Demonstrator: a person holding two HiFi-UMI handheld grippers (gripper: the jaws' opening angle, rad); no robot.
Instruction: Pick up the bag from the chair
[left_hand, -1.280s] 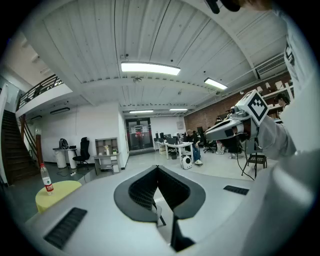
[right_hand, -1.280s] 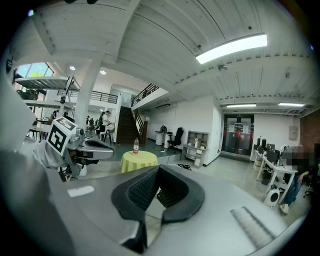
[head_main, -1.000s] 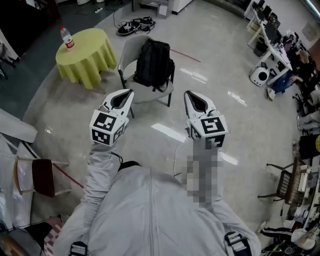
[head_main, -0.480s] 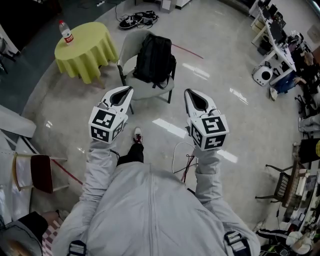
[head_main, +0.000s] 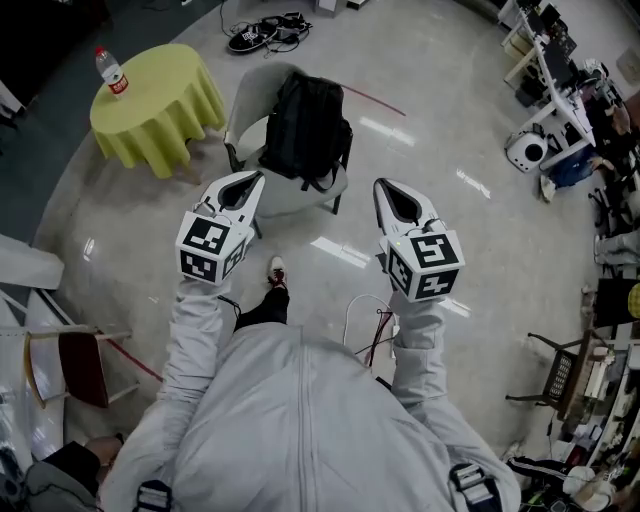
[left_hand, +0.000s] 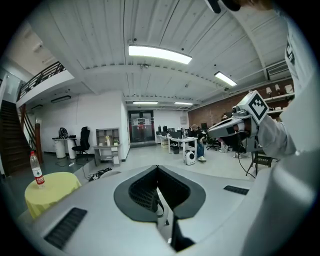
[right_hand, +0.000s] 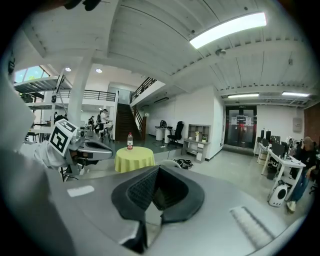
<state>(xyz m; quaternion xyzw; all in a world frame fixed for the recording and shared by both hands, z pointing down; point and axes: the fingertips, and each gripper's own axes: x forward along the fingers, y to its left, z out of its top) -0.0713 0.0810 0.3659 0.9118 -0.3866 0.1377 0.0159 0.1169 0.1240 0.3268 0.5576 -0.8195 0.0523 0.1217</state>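
A black backpack (head_main: 305, 125) stands upright on the seat of a pale grey chair (head_main: 250, 95), leaning on its backrest. My left gripper (head_main: 243, 189) hovers in front of the chair's left corner, short of the bag. The right gripper (head_main: 398, 199) hangs over the floor to the right of the chair. On both, the jaws are shut with nothing between them. In the left gripper view the left gripper (left_hand: 159, 172) hides the bag; only the chair's top (left_hand: 108, 173) peeks out. The right gripper view's own right gripper (right_hand: 159, 172) likewise covers it.
A round table with a yellow cloth (head_main: 155, 100) and a bottle (head_main: 110, 72) stands left of the chair. Black shoes (head_main: 265, 32) lie behind it. A cable (head_main: 365, 320) trails on the floor by my foot. Desks and a white device (head_main: 522, 150) are at right.
I have stepped closer to the chair; one foot now shows ahead of my body. The table and chair have slid left and nearer in view. Both grippers stay shut, held as before.
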